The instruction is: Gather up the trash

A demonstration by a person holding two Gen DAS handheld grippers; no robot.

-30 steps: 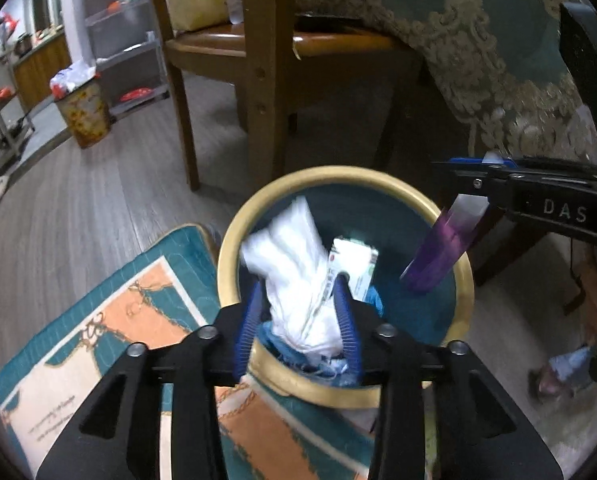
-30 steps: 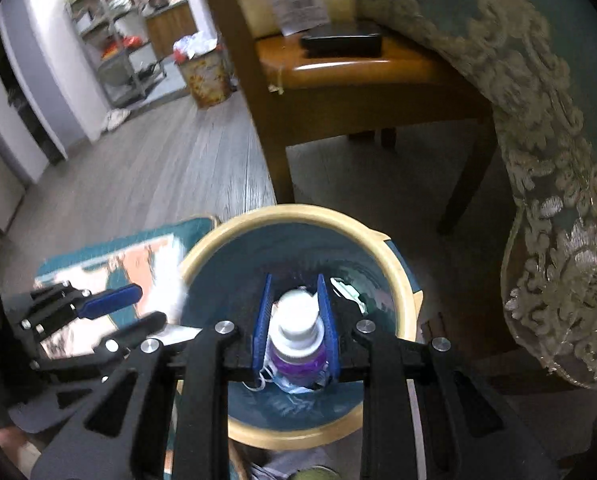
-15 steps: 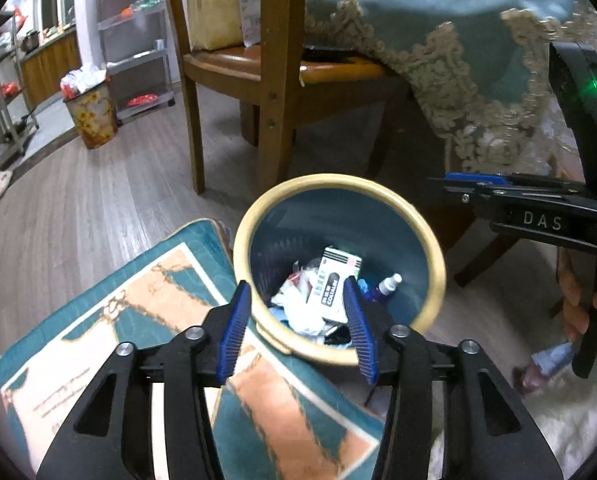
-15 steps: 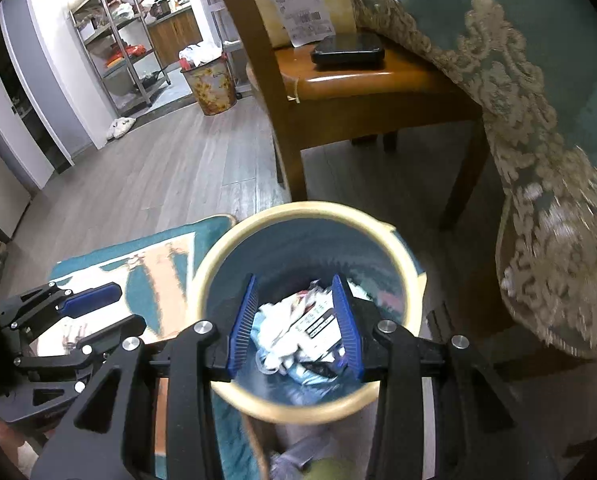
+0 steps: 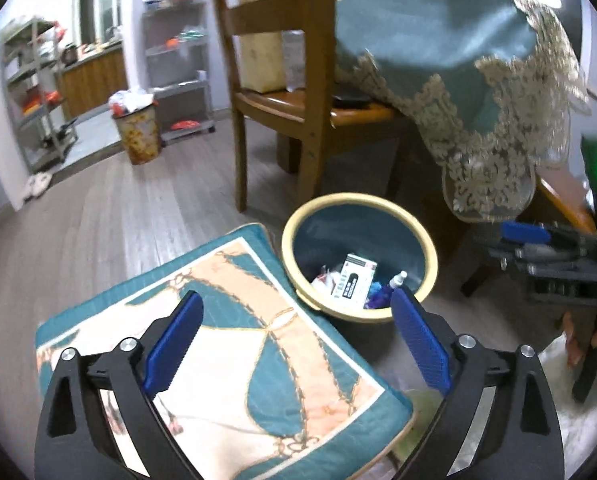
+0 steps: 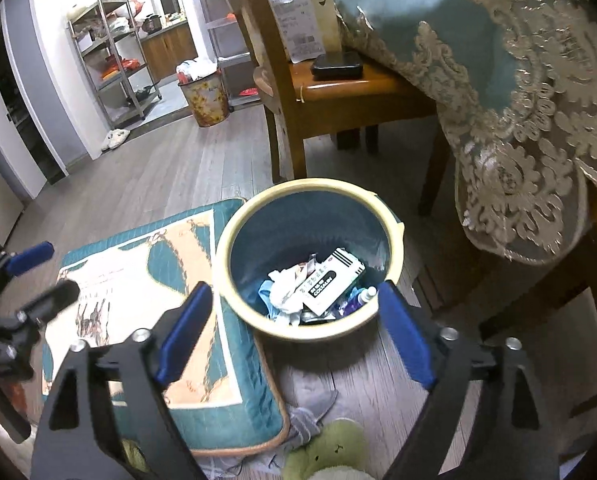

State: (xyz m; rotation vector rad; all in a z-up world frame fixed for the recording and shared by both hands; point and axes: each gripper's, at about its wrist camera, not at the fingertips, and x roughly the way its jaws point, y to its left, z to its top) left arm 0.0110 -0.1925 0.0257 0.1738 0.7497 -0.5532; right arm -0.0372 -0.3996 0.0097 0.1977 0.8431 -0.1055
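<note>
— Where's the trash?

— Down in the bin, the teal one with the cream rim, on the wood floor by the chair. A white carton lies on crumpled tissue, with a small purple bottle beside it.

— And the tongs?

— The left gripper hangs above the patterned cushion, its jaws opening, nothing between them. The right gripper hangs above the bin's near rim, jaws opening too, nothing between them.

— Around that?

— The cushion touches the bin's left side; a lace-edged teal tablecloth hangs to the right.
</note>
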